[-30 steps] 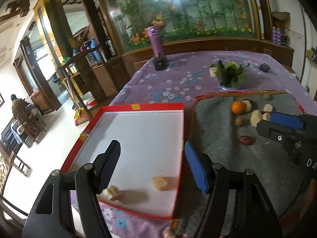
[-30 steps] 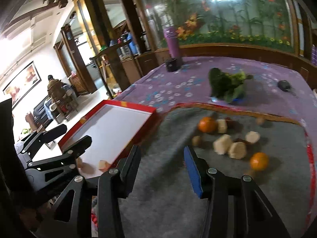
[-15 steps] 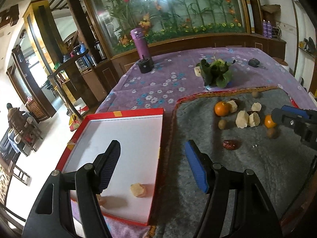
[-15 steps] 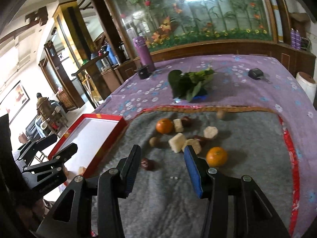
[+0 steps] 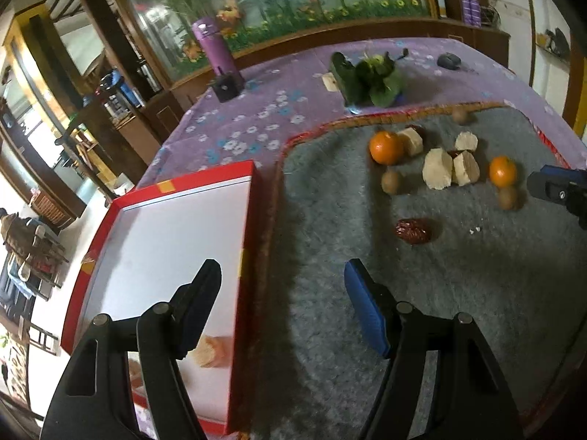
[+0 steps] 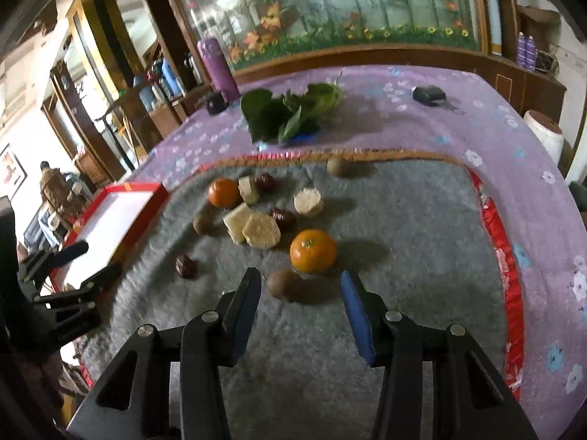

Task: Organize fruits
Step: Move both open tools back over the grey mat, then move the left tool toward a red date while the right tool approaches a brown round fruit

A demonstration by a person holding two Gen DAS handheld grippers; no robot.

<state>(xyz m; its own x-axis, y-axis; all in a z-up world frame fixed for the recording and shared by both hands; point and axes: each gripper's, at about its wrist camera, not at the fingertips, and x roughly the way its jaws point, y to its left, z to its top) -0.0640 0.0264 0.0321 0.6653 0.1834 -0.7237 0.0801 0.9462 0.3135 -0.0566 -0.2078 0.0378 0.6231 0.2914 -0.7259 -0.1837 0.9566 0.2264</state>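
Left hand-held gripper point(image 5: 282, 302): jaws apart with nothing between them; it hangs over the seam where the red tray meets the grey mat, one finger above the tray, the other above the mat.
Right hand-held gripper point(image 6: 301, 302): jaws partly apart, holding nothing; a small brown round fruit point(image 6: 281, 285) lies on the mat in the gap just ahead of the fingertips, not touched by either pad.
Red tray point(image 5: 253, 220): white inside, long axis running away from the left camera; two pale fruit chunks point(image 5: 212, 351) lie at its near end, partly behind the left finger.
Grey mat point(image 6: 403, 227): spread on the counter point(image 6: 422, 124), which wears a purple flowered cloth.
Oranges: one point(image 6: 313, 250) just beyond the right gripper, stem end facing up; another point(image 6: 223, 193) farther back at the left of the cluster.
Pale cut chunks point(image 6: 253, 228): several blocks between the two oranges, touching each other.
Red date point(image 5: 412, 231): alone on the mat, long axis lying across the left view.
Other small brown fruits: one point(image 6: 202, 224) left of the chunks, one point(image 6: 337, 166) by the mat's far border.
Leafy greens point(image 6: 290, 110): on the cloth beyond the mat.
Purple bottle point(image 5: 216, 49): upright at the far edge.
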